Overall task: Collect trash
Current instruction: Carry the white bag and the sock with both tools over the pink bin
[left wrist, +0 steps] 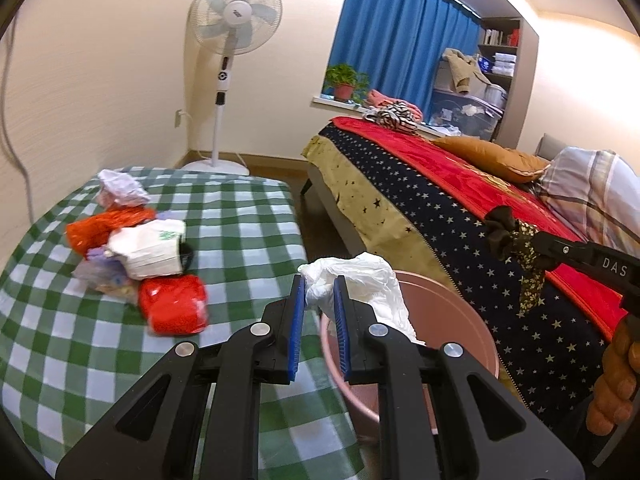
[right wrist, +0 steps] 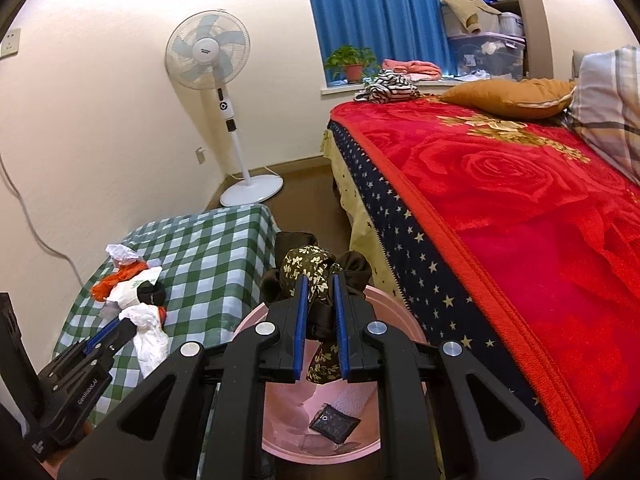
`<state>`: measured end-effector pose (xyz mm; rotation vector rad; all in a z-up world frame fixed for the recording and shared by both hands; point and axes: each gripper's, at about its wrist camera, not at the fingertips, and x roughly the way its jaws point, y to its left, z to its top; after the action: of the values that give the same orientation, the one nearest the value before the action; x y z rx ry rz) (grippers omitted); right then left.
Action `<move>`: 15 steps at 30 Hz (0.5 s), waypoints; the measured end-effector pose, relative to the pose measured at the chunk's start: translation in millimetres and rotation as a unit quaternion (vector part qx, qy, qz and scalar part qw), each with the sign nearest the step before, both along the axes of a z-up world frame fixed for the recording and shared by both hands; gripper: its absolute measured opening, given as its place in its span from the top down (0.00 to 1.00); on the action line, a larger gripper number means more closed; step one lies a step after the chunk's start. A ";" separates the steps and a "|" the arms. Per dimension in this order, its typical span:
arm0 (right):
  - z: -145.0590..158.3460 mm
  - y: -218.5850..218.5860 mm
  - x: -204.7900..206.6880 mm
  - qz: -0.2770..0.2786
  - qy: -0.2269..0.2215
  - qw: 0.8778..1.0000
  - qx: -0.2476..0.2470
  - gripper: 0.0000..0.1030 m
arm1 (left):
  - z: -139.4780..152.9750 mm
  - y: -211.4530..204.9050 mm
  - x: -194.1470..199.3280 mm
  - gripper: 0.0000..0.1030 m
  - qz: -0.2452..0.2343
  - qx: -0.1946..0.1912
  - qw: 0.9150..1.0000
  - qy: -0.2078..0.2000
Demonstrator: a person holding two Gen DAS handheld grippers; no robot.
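Hand-held gripper [right wrist: 321,280] on right tilts down, clamping floral cloth [right wrist: 310,266] over bin [right wrist: 404,320].

A crumpled white plastic bag [left wrist: 352,280] hangs over the near rim of the pink bin [right wrist: 396,320]. A dark floral fabric scrap [right wrist: 316,276] dangles above the bin's mouth. More wrappers [left wrist: 136,248], red, orange and white, lie heaped on the checked table [left wrist: 240,216].
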<state>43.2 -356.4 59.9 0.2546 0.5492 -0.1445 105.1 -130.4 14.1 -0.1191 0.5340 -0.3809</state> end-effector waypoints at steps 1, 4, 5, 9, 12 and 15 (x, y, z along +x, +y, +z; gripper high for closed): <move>-0.6 -0.7 0.4 -0.002 0.001 1.000 0.000 0.87 | -0.7 -2.6 0.9 0.86 -0.002 0.000 1.000 0.000; -1.4 -0.7 1.1 -0.004 0.002 1.000 0.000 0.87 | -4.5 -10.4 5.2 0.86 -0.006 -0.002 1.000 0.003; -1.9 0.0 1.3 -0.005 0.003 1.000 -0.001 0.87 | -6.2 -13.2 6.8 0.86 -0.007 -0.003 1.000 0.005; -3.3 -1.3 3.2 -0.006 0.006 1.000 -0.002 0.87 | -12.7 -23.1 11.7 0.86 -0.012 -0.005 1.000 0.011; -4.4 -2.9 4.2 -0.008 0.007 1.000 -0.001 0.87 | -15.9 -29.6 13.3 0.86 -0.016 -0.004 1.000 0.014; -4.7 -3.5 4.8 -0.009 0.008 1.000 -0.001 0.87 | -17.7 -33.8 14.4 0.86 -0.020 -0.002 1.000 0.016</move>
<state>48.0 -359.9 55.2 0.2573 0.5626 -0.1643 119.4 -164.2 -3.6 -0.1187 0.5680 -0.4201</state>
